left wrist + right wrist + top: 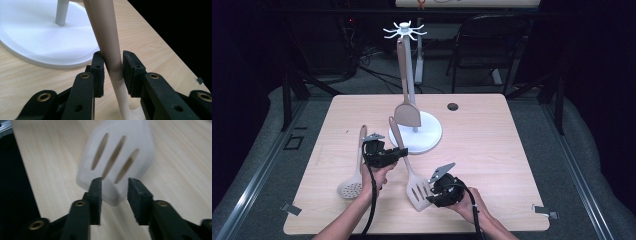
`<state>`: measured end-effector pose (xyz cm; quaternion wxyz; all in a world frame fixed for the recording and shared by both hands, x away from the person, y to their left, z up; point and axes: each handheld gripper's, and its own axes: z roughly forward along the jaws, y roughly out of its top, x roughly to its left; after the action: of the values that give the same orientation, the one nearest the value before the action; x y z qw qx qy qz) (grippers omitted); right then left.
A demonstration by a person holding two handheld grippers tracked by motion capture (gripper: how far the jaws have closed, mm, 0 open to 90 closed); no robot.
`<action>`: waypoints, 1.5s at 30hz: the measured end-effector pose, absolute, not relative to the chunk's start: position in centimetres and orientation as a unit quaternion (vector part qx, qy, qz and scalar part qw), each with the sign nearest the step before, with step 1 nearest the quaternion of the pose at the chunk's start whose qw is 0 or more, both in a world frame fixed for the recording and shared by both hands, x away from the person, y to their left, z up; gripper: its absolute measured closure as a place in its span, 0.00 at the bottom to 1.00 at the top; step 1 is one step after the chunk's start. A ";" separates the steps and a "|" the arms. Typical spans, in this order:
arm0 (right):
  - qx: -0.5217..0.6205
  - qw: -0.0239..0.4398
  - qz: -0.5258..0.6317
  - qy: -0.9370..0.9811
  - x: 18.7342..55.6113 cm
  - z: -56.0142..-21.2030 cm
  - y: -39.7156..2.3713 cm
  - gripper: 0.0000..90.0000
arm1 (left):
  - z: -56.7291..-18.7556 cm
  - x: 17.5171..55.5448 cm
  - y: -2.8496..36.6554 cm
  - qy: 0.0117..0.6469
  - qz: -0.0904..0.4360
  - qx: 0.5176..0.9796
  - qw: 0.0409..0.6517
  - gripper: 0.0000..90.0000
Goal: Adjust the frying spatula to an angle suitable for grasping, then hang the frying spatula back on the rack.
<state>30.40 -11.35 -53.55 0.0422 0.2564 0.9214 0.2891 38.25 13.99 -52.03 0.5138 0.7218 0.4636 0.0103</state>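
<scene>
A beige slotted spatula [413, 179] lies slanted on the wooden table [492, 150], its handle toward the white rack's round base [432, 140]. My left gripper [402, 151] is shut on that handle [110, 45], with a pad pressed on each side of it. My right gripper [431, 196] stands open at the spatula's blade [117, 152]. A corner of the blade sits low between the pads, which do not press on it. The blade looks blurred in the right gripper view. A solid spatula [407, 114] hangs from the rack's hooked top [404, 31].
A perforated spoon [351, 188] with a long handle lies on the table left of my left hand. A round cable hole [453, 106] is at the table's back. Tape tabs [546, 212] mark the front corners. A chair [492, 40] stands behind the table.
</scene>
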 end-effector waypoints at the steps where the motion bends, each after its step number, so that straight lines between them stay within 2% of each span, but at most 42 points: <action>1: 0.267 0.047 0.293 0.917 30.6 -53.5 -11.6 0.60 | -52.0 38.3 14.0 0.461 0.011 0.722 0.516 0.80; 8: 0.306 0.080 0.284 0.905 31.4 -52.8 -13.3 0.22 | -51.6 38.2 14.1 0.459 0.011 0.718 0.523 0.81; 14: 0.328 0.092 0.286 0.896 32.0 -52.5 -14.8 0.09 | -50.8 38.2 14.0 0.444 0.011 0.726 0.525 0.82; 19: 0.341 0.095 0.282 0.892 32.5 -52.6 -15.9 0.06 | -50.1 38.1 14.0 0.433 0.009 0.727 0.532 0.83; 28: 0.352 0.092 0.286 0.886 32.9 -52.8 -16.9 0.08 | -48.9 37.9 13.8 0.409 0.009 0.737 0.539 0.85; 31: 0.358 0.081 0.287 0.885 33.1 -52.8 -17.2 0.09 | -48.5 37.8 13.8 0.399 0.013 0.738 0.543 0.85; 45: 0.369 0.083 0.288 0.880 33.2 -52.9 -17.8 0.09 | -46.2 37.1 13.4 0.367 0.049 0.756 0.540 0.86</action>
<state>33.24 -17.78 -52.90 0.0828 0.3691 0.8797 0.2880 37.11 13.37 -46.20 0.5405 0.7555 0.3670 0.0487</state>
